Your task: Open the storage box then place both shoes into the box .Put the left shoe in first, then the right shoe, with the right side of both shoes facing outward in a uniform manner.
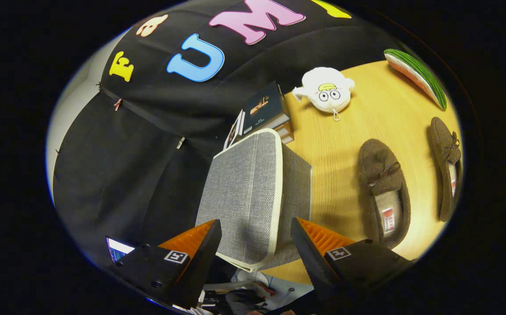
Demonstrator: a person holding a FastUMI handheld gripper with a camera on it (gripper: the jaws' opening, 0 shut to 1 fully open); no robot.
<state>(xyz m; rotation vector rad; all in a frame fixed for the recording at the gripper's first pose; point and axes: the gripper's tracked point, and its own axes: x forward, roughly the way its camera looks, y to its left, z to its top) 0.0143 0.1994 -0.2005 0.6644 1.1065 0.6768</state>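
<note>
Between the spread fingers of the tongs (256, 245), the grey storage box (253, 192) is sitting lid-closed at the worktop (380, 118) edge, untouched. Beyond it, two brown shoes (384, 192) (448, 166) are lying apart. Books (266, 113) are crowding just behind the box, near a white plush toy (325, 89) and a watermelon-slice toy (417, 76).
</note>
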